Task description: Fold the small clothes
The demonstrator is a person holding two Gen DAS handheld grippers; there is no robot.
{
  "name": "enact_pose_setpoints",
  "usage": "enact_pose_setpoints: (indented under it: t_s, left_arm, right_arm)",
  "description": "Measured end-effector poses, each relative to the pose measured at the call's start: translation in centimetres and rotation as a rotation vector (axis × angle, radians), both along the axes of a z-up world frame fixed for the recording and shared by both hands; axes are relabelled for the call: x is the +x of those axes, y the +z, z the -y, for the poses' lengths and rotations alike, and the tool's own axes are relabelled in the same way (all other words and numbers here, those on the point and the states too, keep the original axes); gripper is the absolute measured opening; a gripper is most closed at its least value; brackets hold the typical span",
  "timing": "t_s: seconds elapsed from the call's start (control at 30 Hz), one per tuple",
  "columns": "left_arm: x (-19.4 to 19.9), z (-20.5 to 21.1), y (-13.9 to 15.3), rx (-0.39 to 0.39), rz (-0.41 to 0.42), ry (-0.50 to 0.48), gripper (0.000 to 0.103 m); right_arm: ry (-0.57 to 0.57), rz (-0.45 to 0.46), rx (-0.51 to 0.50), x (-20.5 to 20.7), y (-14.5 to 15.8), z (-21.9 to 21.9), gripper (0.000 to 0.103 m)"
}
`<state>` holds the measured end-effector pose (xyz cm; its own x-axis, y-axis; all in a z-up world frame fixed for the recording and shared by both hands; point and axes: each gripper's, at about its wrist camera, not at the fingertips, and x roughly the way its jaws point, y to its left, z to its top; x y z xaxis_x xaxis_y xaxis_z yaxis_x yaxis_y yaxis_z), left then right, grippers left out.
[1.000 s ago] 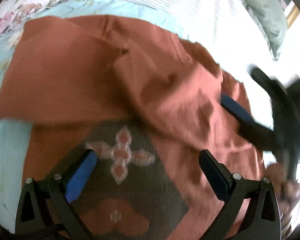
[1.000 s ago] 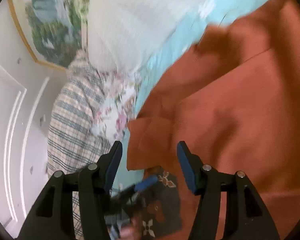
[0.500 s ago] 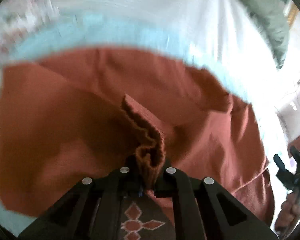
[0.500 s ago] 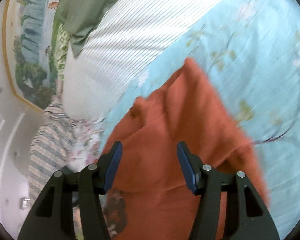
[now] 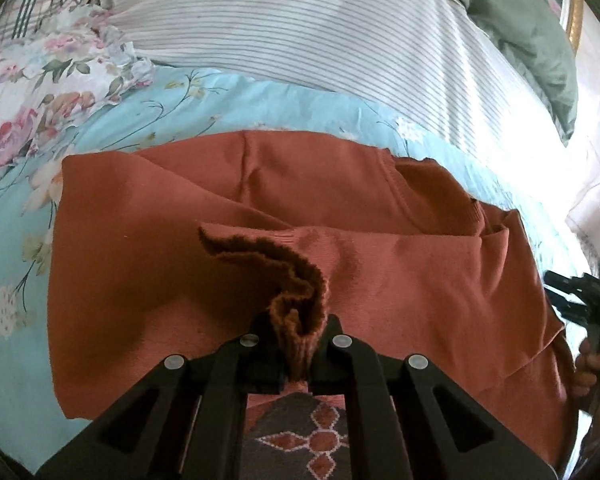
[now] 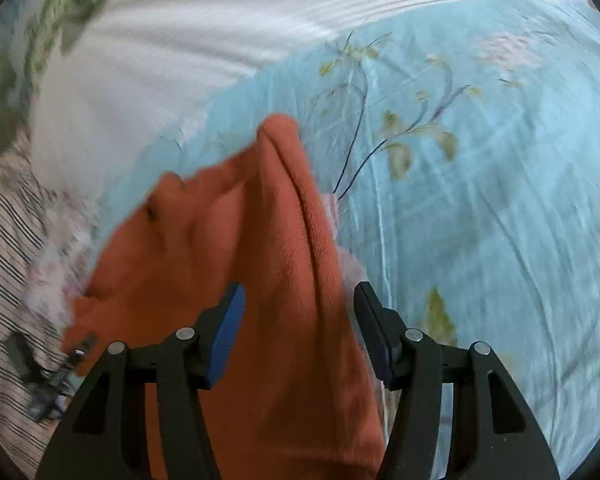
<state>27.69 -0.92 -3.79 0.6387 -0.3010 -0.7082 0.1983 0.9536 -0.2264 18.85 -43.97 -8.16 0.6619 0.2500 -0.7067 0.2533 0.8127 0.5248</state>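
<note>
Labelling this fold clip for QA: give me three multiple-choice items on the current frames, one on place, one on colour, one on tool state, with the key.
1. Where does the rust-orange sweater lie?
A. on a light blue floral bedsheet
B. on a bare wooden floor
C. inside a laundry basket

2. What colour are the pads on the right tool?
A. red
B. blue
C. yellow

3. What state is the left tool in?
A. wide open above the sweater
B. shut on a bunched edge of the sweater
C. shut on a pillow corner

Key: 1 A, blue flowered sheet shows all round the sweater in both wrist views. 2 B, a blue pad lines the right tool's finger. 3 B, the left wrist view shows knit fabric pinched between the closed fingers.
</note>
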Motion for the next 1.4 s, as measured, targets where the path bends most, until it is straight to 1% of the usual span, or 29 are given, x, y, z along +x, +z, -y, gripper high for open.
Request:
enact_pose_setpoints:
  t_s: [0.03,0.07,0.13,0.2,0.23,0.27,0.3,0.37,0.4,0.47,0.5,0.53,0.6,0.63,0.7,0.73,0.8,0.83,0.9,0.93,1.0,1.07,1.13,1.2,1.27,1.3,1.33,1.37,1.4]
  left_arm:
    - [-0.1,0.0,0.0,0.001,0.0,-0.002,0.005]
    - [-0.1,0.1,-0.1,0.003,0.0,-0.005,0.005]
    - [-0.2,0.3,-0.1,0.008,-0.001,-0.008,0.005]
    - [-0.4,0.6,0.2,0.002,0.004,-0.021,0.005]
    - [-0.5,0.8,0.4,-0.005,0.011,-0.029,0.005]
    - [-0.7,1.1,0.7,-0.015,0.02,-0.04,0.005]
    - [-0.9,1.6,1.0,-0.03,0.033,-0.065,0.005]
    - [-1.0,2.5,1.1,-0.016,0.045,-0.086,0.005]
    - [-0.9,3.2,0.7,0.014,0.047,-0.084,0.005]
    - [-0.6,3.6,-0.1,0.031,0.027,-0.08,0.005]
    - [-0.5,3.6,-0.5,0.037,0.014,-0.076,0.005]
    - [-0.4,3.6,-0.7,0.039,0.007,-0.073,0.005]
    - [-0.5,3.2,-0.8,0.032,0.004,-0.072,0.005]
    - [-0.6,3.1,-0.8,0.029,0.004,-0.075,0.006]
    - [-0.6,3.1,-0.8,0.035,0.004,-0.078,0.006]
    - [-0.6,3.2,-0.8,0.037,0.003,-0.079,0.006]
    - [-0.6,3.3,-0.6,0.039,0.003,-0.077,0.006]
    - [-0.8,3.1,-0.5,0.037,0.004,-0.076,0.007]
    - [-1.3,2.4,-0.3,0.028,0.004,-0.075,0.011]
    - [-1.8,1.5,-0.1,0.024,0.001,-0.072,0.013]
    - [-2.6,0.3,0.2,0.03,-0.002,-0.056,0.014]
    - [-4.1,-1.9,0.5,0.049,0.009,-0.019,0.013]
    - [-5.3,-3.2,0.8,0.072,0.024,0.0,0.013]
    - [-6.3,-4.0,0.9,0.1,0.035,-0.006,0.012]
    - [-7.2,-4.0,1.0,0.162,0.056,-0.037,0.014]
    - [-7.6,-3.8,0.9,0.208,0.071,-0.051,0.018]
    - [-7.9,-3.3,0.7,0.262,0.087,-0.07,0.029]
    - [-8.1,-3.0,0.7,0.297,0.099,-0.085,0.034]
    - [-8.3,-2.6,0.5,0.332,0.111,-0.107,0.043]
  right_arm:
    - [0.005,-0.009,-0.019,0.4,-0.2,-0.2,0.057]
    - [0.007,-0.013,-0.032,0.8,-0.2,-0.2,0.045]
    - [0.029,-0.018,-0.023,1.5,-0.3,0.1,0.012]
    - [0.001,0.027,0.0,0.8,0.3,1.0,0.011]
    - [-0.039,0.069,0.008,-0.2,0.9,2.0,0.011]
    - [-0.071,0.088,0.025,-0.9,0.9,2.8,0.011]
    - [-0.103,0.09,0.04,-1.5,0.6,3.4,0.011]
    - [-0.116,0.064,0.054,-1.8,-0.5,3.8,0.011]
    - [-0.109,0.043,0.054,-1.6,-1.2,3.7,0.011]
    - [-0.118,0.022,0.053,-1.7,-1.8,3.7,0.014]
    - [-0.136,0.022,0.047,-1.8,-1.6,3.7,0.017]
    - [-0.164,0.024,0.008,-2.2,-0.8,3.5,0.018]
    - [-0.172,0.074,-0.043,-3.1,0.9,2.8,0.018]
    - [-0.147,0.112,-0.042,-3.4,1.8,1.9,0.018]
    - [-0.061,0.116,-0.039,-3.1,2.2,0.2,0.026]
    - [-0.007,0.095,-0.024,-2.6,1.6,-0.8,0.028]
    - [0.019,0.034,-0.035,-2.0,0.2,-1.6,0.028]
    - [-0.008,-0.003,-0.066,-2.1,-0.6,-1.2,0.025]
    - [-0.069,0.02,-0.009,-3.2,-0.9,0.1,0.025]
    - [-0.114,0.02,-0.008,-4.1,-0.6,0.6,0.027]
    - [-0.127,0.04,-0.03,-5.2,0.3,0.2,0.03]
    - [-0.092,0.078,-0.026,-6.6,1.2,-0.7,0.045]
    - [-0.056,0.099,-0.014,-7.5,1.7,-1.8,0.052]
    - [-0.016,0.108,0.003,-8.4,1.8,-3.4,0.053]
    - [0.021,0.111,0.04,-9.4,1.8,-5.1,0.055]
    - [0.029,0.112,0.052,-9.6,1.6,-5.7,0.055]
    - [0.042,0.11,0.069,-9.8,1.4,-6.4,0.057]
    - [0.052,0.108,0.079,-10.0,1.3,-6.9,0.059]
    - [0.057,0.103,0.086,-10.2,1.1,-7.4,0.061]
